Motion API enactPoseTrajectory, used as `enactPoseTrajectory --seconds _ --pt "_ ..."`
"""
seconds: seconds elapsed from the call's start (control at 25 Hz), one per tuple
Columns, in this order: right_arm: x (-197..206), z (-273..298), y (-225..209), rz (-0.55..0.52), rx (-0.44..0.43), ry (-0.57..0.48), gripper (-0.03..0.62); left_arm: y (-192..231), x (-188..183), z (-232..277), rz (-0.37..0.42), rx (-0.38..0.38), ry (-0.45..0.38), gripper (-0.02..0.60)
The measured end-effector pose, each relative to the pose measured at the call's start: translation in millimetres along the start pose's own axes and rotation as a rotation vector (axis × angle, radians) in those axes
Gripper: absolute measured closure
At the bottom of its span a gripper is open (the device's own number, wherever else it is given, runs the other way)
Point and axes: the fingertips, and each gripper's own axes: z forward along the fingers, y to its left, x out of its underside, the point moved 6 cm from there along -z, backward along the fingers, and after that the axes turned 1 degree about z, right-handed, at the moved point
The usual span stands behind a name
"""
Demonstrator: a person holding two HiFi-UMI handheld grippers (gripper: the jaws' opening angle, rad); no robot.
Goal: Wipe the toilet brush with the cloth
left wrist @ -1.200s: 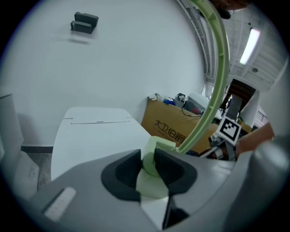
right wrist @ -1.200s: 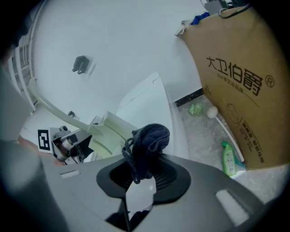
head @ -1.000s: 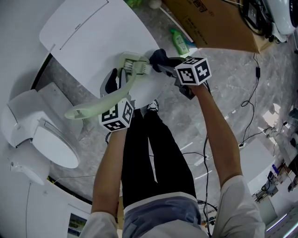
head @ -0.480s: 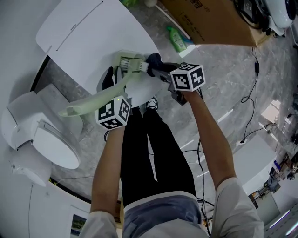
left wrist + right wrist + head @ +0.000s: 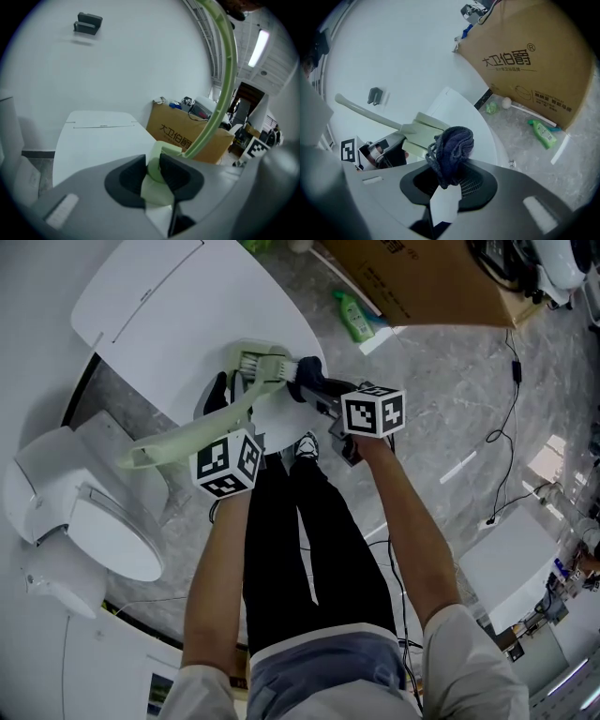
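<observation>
The left gripper (image 5: 152, 174) has its jaws closed on the thick end of the pale green toilet brush (image 5: 187, 439). The brush's long curved handle crosses the near edge of the white table (image 5: 178, 306), and its bristled head lies over that edge. At the same table edge, just right of the brush head, the right gripper (image 5: 449, 180) clamps a bunched dark blue cloth (image 5: 453, 144), whose wad sits right against the head. A green bottle (image 5: 352, 318) lies on the floor beyond the table.
</observation>
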Motion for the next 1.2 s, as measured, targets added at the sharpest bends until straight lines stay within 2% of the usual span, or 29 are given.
enactPoseTrajectory --seconds 0.2,0.56,0.96,1.2 --pt "11.7 0.0 3.0 0.062 0.003 -0.044 0.508 0.1 -0.9 -0.6 0.015 0.016 0.001 0.581" --pt "29.3 5.5 12.2 0.103 -0.003 -0.046 0.508 1.2 -2.4 0.3 0.019 0.038 0.017 0.581" --pt "44.7 12.9 18.4 0.26 -0.041 -0.126 0.508 5.8 1.5 0.8 -0.008 0.048 0.072 0.581" --pt "52.6 19.0 23.2 0.404 -0.086 -0.202 0.508 1.3 -5.1 5.5 0.001 0.116 0.069 0.581"
